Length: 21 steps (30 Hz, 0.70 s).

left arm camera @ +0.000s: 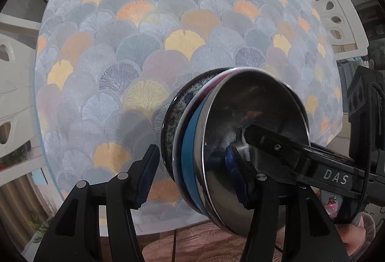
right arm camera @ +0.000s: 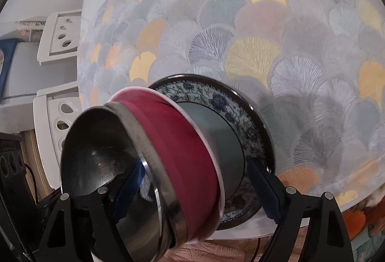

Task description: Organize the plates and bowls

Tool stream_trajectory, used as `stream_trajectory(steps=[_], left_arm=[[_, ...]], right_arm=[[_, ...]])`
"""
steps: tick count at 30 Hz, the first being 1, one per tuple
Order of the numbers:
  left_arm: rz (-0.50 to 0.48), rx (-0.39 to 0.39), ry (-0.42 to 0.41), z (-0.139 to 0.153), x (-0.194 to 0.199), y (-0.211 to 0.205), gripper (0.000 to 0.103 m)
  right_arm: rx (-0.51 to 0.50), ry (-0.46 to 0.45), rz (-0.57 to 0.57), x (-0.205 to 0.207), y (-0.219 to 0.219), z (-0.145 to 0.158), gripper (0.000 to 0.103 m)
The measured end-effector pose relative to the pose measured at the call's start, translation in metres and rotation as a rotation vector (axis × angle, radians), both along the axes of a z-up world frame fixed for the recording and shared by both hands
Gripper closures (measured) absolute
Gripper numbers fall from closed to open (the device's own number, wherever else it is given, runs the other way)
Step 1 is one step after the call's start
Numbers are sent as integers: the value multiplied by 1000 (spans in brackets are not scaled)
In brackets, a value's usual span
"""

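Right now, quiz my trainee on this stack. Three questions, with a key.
1. True or false: the steel bowl tops the stack.
2. What lies at the bottom? A) plate B) mug C) pan
3. In the right wrist view, what colour is the middle bowl?

Key: 1 true; 2 A; 3 red.
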State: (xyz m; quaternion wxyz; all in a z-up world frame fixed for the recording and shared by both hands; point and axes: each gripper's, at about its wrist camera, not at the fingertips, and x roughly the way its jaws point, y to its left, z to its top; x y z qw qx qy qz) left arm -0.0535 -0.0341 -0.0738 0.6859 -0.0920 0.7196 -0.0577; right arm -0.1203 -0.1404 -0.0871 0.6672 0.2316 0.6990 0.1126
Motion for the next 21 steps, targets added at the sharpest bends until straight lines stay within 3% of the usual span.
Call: stream_trajectory(steps=[2,4,7,21], left_arm=[[3,6,-24,7,1,2,45],[5,41,-54,13,3,5,29],[16,74,-86,21,5,9,18],[44,92,-148,27,-9,13,17]], right_arm=[[-9,-30,5,1,-2,10,17],[-27,-64,12,4,-5,21,17],[-83,-114,47,8,-4,35,17],[-118,-277,183,3,19,67,17]])
